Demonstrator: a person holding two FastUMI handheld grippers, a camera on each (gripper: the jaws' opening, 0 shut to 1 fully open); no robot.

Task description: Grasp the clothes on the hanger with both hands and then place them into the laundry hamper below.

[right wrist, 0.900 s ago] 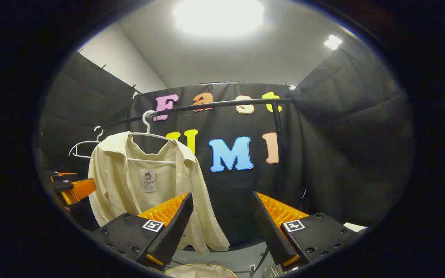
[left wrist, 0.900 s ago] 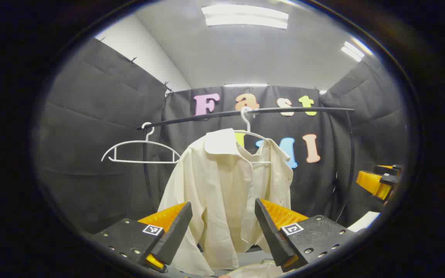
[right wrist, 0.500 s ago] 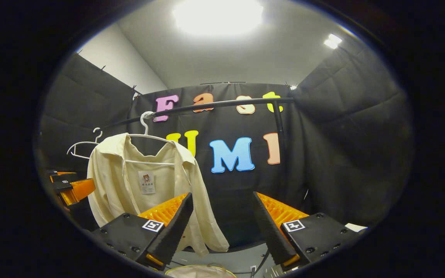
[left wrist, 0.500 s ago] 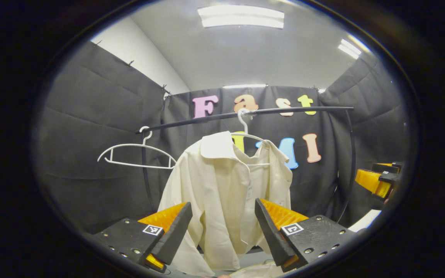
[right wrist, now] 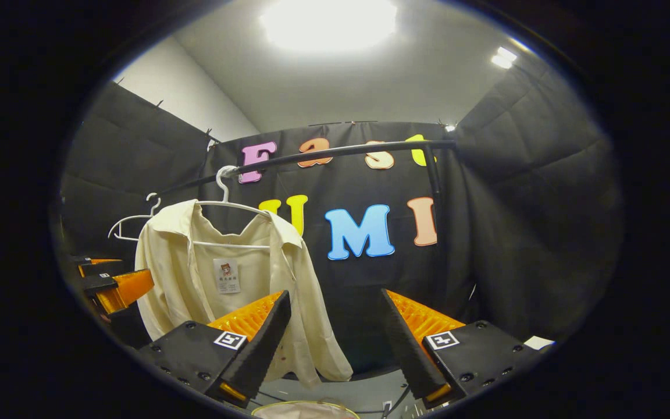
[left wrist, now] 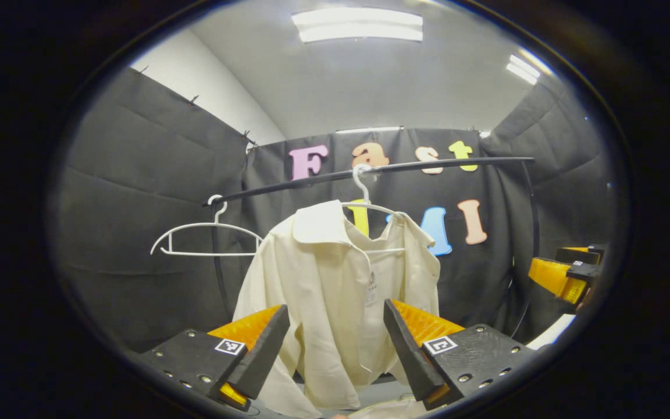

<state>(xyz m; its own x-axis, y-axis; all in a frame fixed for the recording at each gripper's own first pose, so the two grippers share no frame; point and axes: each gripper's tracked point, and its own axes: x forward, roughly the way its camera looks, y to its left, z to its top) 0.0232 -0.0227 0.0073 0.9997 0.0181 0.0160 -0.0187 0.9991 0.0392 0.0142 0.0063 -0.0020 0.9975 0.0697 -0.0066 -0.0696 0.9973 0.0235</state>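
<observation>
A cream shirt (left wrist: pixel 335 297) hangs on a white hanger (left wrist: pixel 364 192) from the black rail (left wrist: pixel 428 164). My left gripper (left wrist: pixel 335 355) stands open straight in front of the shirt's lower half, apart from it, nothing between its fingers. In the right gripper view the shirt (right wrist: pixel 224 279) hangs left of centre, and my right gripper (right wrist: pixel 335 349) is open, pointing to its right at the dark wall. The right gripper (left wrist: pixel 565 273) shows at the right edge of the left gripper view; the left gripper (right wrist: pixel 111 285) shows at the left edge of the right gripper view. The hamper's pale rim (right wrist: pixel 306 407) peeks up at the bottom.
An empty white hanger (left wrist: pixel 207 235) hangs on the rail left of the shirt. The rail's black upright post (right wrist: pixel 437 215) stands right of the shirt. Black cloth walls close in on three sides.
Both views have shifted slightly; the shirt has swung a little on its hanger, and the right gripper has turned a bit toward the shirt. Both grippers stay open.
</observation>
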